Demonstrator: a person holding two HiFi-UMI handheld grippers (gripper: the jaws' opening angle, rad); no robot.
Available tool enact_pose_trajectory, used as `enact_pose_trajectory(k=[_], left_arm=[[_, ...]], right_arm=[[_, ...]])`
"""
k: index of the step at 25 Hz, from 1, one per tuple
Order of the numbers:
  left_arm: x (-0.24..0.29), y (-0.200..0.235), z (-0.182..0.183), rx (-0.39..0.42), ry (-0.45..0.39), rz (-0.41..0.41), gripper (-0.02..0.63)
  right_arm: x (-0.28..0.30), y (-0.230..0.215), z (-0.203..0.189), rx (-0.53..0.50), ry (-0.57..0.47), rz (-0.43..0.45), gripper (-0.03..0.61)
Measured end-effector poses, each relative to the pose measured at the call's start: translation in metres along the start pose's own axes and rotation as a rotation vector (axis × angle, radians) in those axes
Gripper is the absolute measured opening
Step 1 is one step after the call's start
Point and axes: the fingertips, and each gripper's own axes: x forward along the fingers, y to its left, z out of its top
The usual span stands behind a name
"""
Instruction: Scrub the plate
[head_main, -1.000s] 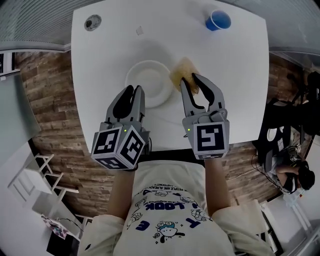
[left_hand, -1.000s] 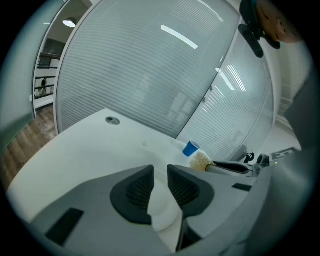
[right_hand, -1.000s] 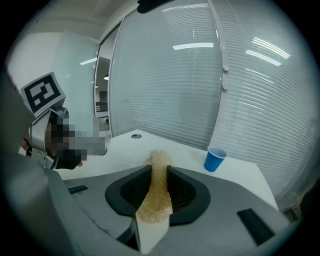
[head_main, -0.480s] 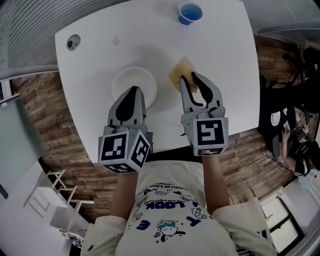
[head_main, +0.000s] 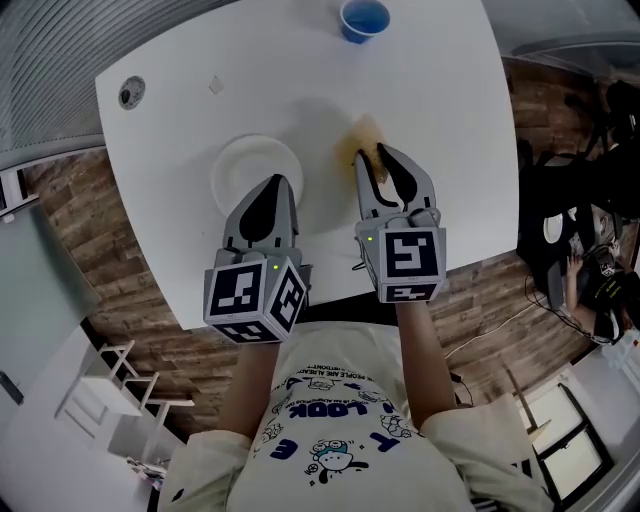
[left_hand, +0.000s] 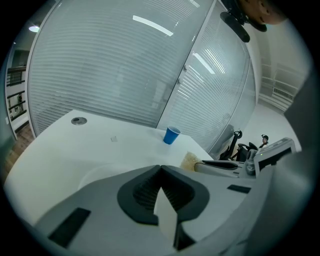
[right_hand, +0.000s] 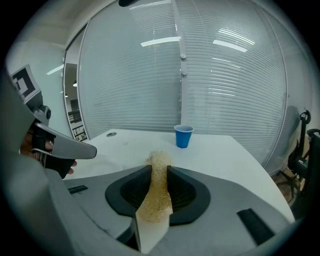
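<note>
A white round plate (head_main: 245, 165) lies on the white table (head_main: 440, 130). My left gripper (head_main: 275, 186) sits over the plate's near right rim. Its jaws have just closed, and in the left gripper view a white sliver of plate rim (left_hand: 164, 207) shows between them at my left gripper (left_hand: 160, 169). My right gripper (head_main: 372, 158) is shut on a yellow sponge (head_main: 362, 138) with a white underside, just right of the plate. In the right gripper view the sponge (right_hand: 156, 195) stands upright between the pads of my right gripper (right_hand: 159, 167).
A blue cup (head_main: 363, 18) stands at the far edge of the table. A small round disc (head_main: 130, 94) and a small square scrap (head_main: 216, 86) lie at the far left. Wood floor and chairs surround the table.
My left gripper's jaws went from open to shut at the plate's near rim. Both grippers shifted across the table, and the right one still holds the sponge.
</note>
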Motion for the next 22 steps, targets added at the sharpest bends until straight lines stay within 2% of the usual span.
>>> enact_pose_trajectory(k=[13, 22], left_arm=[[0.011, 0.006, -0.008, -0.021, 0.034, 0.003, 0.026], [0.011, 0.007, -0.015, -0.034, 0.052, 0.011, 0.026]], right_arm=[[0.015, 0.009, -0.016, -0.006, 0.037, 0.032, 0.098], [0.015, 0.01, -0.015, -0.021, 0.02, 0.033, 0.1]])
